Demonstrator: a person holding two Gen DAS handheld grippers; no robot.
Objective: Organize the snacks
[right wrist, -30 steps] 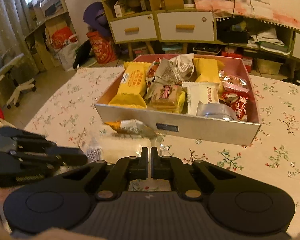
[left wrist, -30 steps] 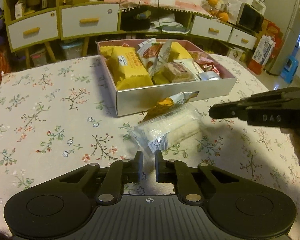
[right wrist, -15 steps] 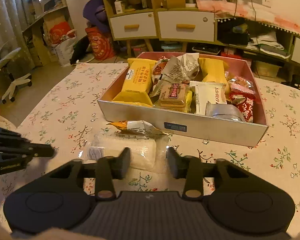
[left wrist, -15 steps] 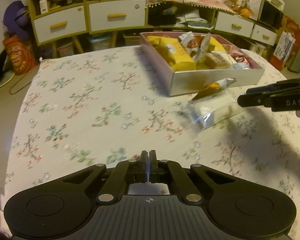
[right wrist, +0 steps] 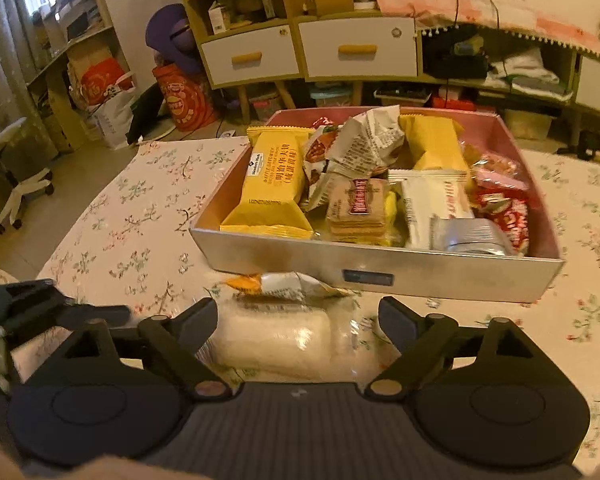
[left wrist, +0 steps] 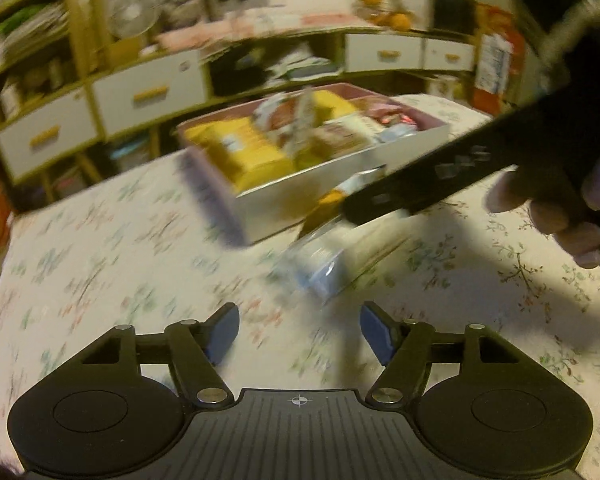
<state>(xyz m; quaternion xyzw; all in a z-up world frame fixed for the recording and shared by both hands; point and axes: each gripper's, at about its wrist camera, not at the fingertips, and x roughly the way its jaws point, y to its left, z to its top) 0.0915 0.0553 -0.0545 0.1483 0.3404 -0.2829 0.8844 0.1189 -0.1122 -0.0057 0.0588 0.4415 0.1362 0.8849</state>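
A white snack pack [right wrist: 276, 340] lies on the flowery table [right wrist: 140, 220], between the right gripper [right wrist: 296, 320] jaws, which have just been opening and do not touch it. At 12 o'clock from it sits the full snack box [right wrist: 380, 268]. The left gripper [left wrist: 300, 332] has just been opening too, with nothing between its jaws.
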